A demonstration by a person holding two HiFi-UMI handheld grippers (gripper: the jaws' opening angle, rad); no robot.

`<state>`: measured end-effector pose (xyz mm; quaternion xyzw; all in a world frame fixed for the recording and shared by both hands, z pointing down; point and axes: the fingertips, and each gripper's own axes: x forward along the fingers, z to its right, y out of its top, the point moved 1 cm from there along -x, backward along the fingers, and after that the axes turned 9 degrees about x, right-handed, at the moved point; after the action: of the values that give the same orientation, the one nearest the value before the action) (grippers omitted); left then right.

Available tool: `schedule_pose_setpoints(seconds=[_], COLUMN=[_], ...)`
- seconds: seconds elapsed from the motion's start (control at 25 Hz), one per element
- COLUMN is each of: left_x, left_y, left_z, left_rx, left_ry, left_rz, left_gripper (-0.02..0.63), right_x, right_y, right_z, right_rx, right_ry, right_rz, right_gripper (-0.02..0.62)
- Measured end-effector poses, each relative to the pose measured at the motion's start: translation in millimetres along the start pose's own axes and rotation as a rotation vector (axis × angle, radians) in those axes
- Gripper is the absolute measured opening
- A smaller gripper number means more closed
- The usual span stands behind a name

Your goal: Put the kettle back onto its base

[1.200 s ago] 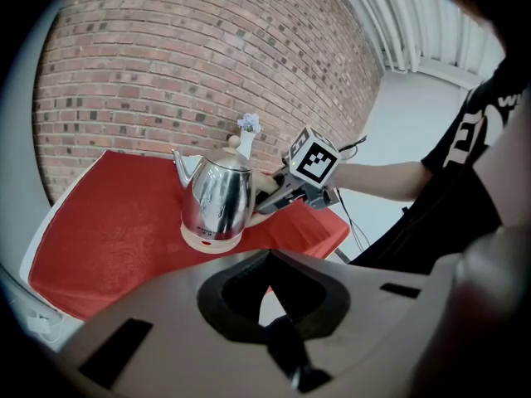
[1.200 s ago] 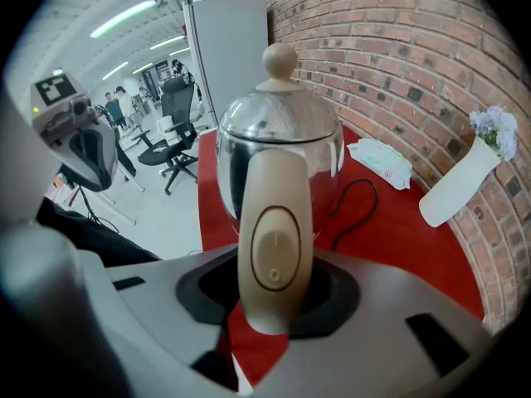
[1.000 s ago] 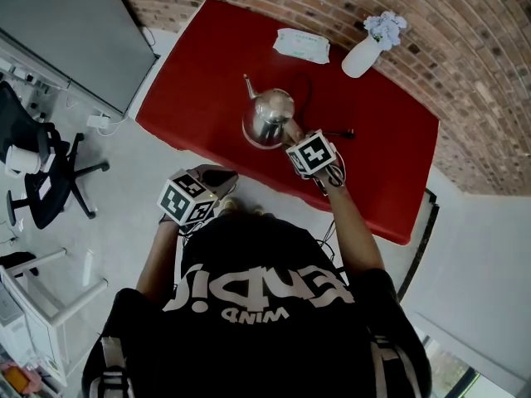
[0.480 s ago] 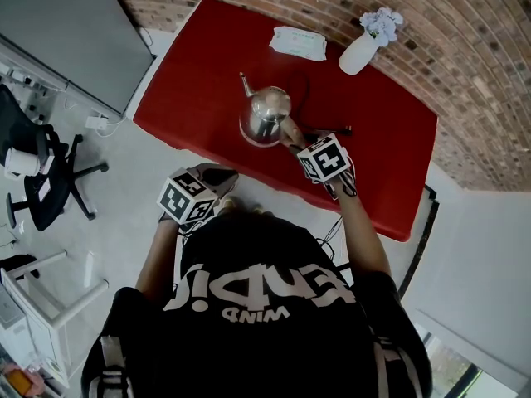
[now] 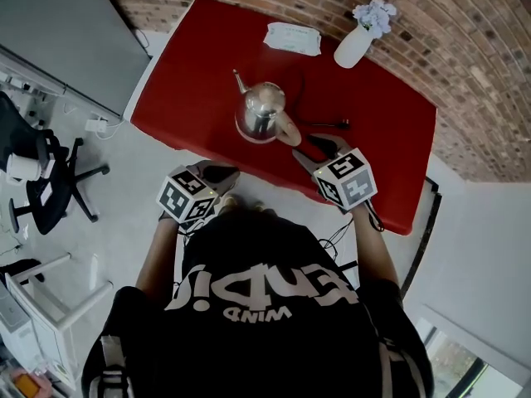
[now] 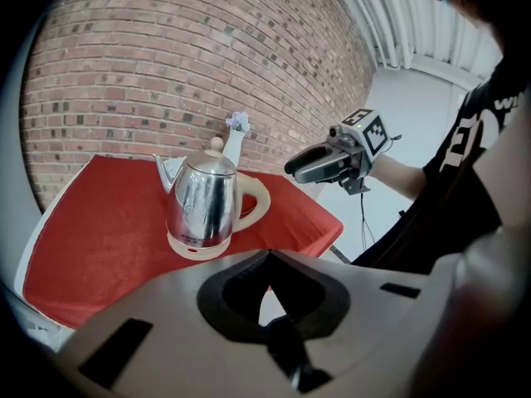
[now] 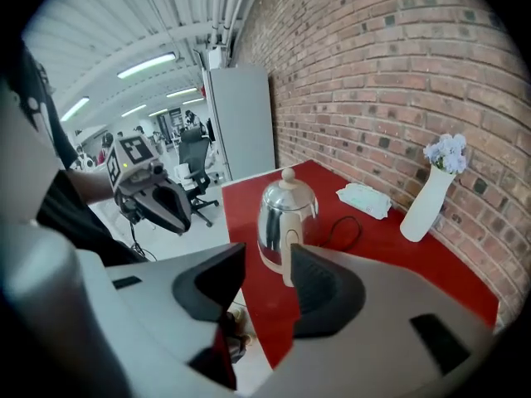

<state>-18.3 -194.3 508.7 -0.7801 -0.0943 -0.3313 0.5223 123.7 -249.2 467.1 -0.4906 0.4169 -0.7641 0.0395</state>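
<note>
The steel kettle (image 5: pixel 261 110) with a cream handle stands upright on its cream base (image 6: pixel 195 245) in the middle of the red table (image 5: pixel 199 65). My right gripper (image 5: pixel 311 149) is open and holds nothing; it hangs over the table's front edge, a short way from the handle. In the right gripper view the kettle (image 7: pixel 284 214) shows beyond the gap of the open right gripper (image 7: pixel 267 284). My left gripper (image 5: pixel 217 174) is shut and empty, off the table's front edge. The left gripper view has the left gripper (image 6: pixel 265 259) closed, with the kettle (image 6: pixel 203 206) ahead.
A white vase with pale flowers (image 5: pixel 357 44) and a pack of wipes (image 5: pixel 292 38) sit at the table's back by the brick wall. A black cord (image 5: pixel 328 124) lies right of the kettle. An office chair (image 5: pixel 41 181) stands on the floor at left.
My right gripper has let go of the kettle's handle, opened, and drawn back toward the table's front edge. The kettle stays on its base. The left gripper has not moved.
</note>
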Motion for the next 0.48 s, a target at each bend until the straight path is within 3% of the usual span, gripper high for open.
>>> schedule_pose_setpoints(seconds=[0.08,0.28,0.48], left_x=[1,4,5], left_y=[4,10,13], left_z=[4,17,30], left_rx=[0.003,-0.001,-0.024], left_ry=[-0.001,0.001,0.028], left_rz=[0.004,0.004,0.008], left_gripper=[0.009,0.009,0.009], right_x=[-16,-38,-38], right_y=[2,-10,-34], right_z=[-5,-9,-18], right_rx=[0.003,0.007,0.021], right_ry=[0.002,0.011,0.111], right_rz=[0.043,0.101,0.100], right_gripper=[0.127,0.047,0.021])
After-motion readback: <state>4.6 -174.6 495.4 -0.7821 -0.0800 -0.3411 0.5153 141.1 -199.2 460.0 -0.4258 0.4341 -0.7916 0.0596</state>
